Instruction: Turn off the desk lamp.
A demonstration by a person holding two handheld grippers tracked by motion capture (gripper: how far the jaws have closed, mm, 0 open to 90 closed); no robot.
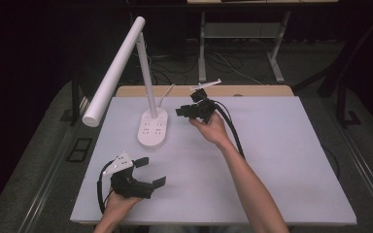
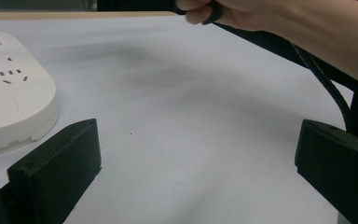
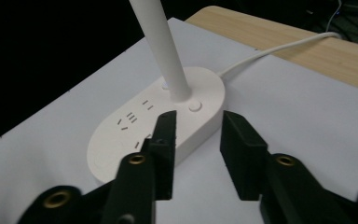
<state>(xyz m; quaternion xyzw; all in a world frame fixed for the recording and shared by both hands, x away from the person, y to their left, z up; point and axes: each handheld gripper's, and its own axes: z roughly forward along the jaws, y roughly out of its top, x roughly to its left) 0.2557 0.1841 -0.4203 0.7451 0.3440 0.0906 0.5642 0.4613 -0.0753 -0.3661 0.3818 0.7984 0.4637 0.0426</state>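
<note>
White plastic is what you are working at: the desk lamp [image 1: 126, 68] stands on its oval socket base [image 1: 152, 127] toward the far left of the grey table mat [image 1: 281, 165], its stem upright and its long head slanting out over the mat's left edge. A white cord [image 3: 279, 49] runs from the base across the wooden table edge [image 3: 307, 51]. Your right gripper [image 1: 187, 111] hovers just beside the base, on its right, with its jaws parted a little and nothing between them; in the right gripper view they point at the round button [image 3: 195, 106] beside the stem. Your left gripper [image 1: 150, 172] sits near the front left of the mat, jaws spread wide and empty
</note>
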